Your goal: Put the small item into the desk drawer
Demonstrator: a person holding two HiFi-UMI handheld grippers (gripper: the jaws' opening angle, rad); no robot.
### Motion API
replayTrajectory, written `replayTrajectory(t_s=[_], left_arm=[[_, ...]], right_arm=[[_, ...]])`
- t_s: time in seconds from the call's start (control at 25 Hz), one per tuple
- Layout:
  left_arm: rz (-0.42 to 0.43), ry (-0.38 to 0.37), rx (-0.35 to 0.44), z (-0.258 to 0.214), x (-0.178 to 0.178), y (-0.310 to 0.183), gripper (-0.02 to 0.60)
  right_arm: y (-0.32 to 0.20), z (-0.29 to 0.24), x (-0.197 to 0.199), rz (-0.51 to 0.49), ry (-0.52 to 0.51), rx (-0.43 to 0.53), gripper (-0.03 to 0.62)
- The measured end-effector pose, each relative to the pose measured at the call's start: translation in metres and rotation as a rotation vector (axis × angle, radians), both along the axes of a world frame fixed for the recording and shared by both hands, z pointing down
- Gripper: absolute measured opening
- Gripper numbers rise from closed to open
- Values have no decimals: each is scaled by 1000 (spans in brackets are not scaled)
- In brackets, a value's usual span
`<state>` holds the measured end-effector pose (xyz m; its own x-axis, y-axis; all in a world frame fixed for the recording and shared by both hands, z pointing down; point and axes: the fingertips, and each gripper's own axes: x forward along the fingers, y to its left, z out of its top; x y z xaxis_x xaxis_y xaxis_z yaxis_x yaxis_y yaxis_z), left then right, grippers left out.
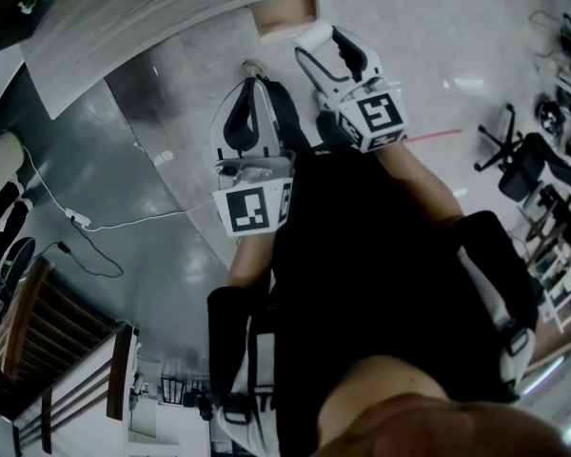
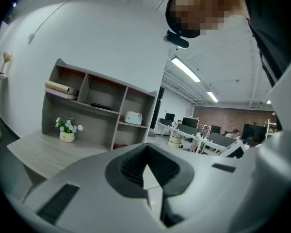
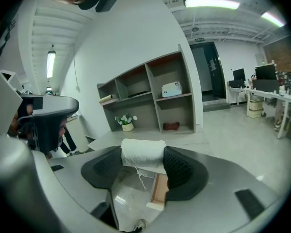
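My right gripper (image 3: 143, 160) is shut on a small white cloth roll (image 3: 143, 152), and a loose thread hangs from the roll. In the head view the right gripper (image 1: 316, 48) is held in the air just short of the open wooden drawer (image 1: 287, 15) under the grey desk (image 1: 152, 12). The drawer (image 3: 160, 191) also shows below the jaws in the right gripper view. Beside it and nearer the person, my left gripper (image 1: 252, 86) points at the floor by the desk. Its jaws (image 2: 148, 173) meet with nothing between them.
A shelf unit (image 3: 150, 98) stands on the desk with a flower pot (image 3: 127, 125) and a small white box (image 3: 171, 89). A white cable (image 1: 95, 225) runs over the floor at left. Office chairs (image 1: 523, 165) stand at right, a wooden chair (image 1: 48, 341) at bottom left.
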<state>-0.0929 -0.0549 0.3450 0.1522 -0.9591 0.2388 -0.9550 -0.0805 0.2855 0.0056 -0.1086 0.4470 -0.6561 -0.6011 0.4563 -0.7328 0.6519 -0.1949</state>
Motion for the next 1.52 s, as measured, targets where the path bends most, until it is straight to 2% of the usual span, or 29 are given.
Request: replayTrajectory(t_s=[0.48, 1.12, 1.52], left_arm=[[5, 38, 17, 5, 4, -21, -2], [22, 36, -27, 33, -2, -25, -2], [-11, 40, -54, 47, -12, -25, -2]], right_arm=[[-29, 64, -14, 50, 47, -85, 258], [-37, 174, -2, 103, 181, -235, 258], [-38, 236, 4, 115, 256, -331, 258]])
